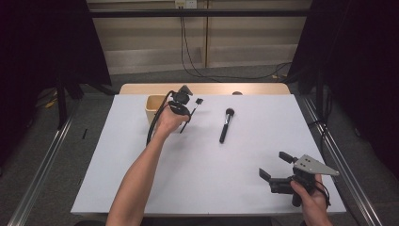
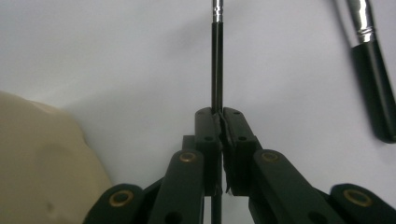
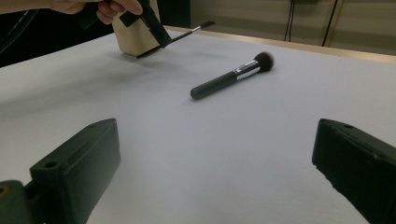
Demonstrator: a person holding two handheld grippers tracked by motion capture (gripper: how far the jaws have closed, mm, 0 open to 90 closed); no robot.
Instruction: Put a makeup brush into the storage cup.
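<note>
My left gripper [image 1: 187, 114] is shut on the handle of a thin black brush [image 1: 195, 105], held just above the white mat beside a beige cup [image 1: 153, 109]. In the left gripper view the jaws pinch the thin brush's handle [image 2: 216, 70], with the cup [image 2: 37, 163] at lower left. A thick black makeup brush [image 1: 225, 125] with a silver ferrule lies on the mat's middle, to the right of the thin one. My right gripper [image 1: 274, 165] is open near the front right corner with nothing between its fingers, facing the thick brush [image 3: 231, 77].
The white mat [image 1: 141, 179] covers a wooden table whose back edge [image 1: 202, 88] shows behind the cup. A small dark object [image 1: 236, 93] sits on that edge. Black curtains and cables stand beyond the table.
</note>
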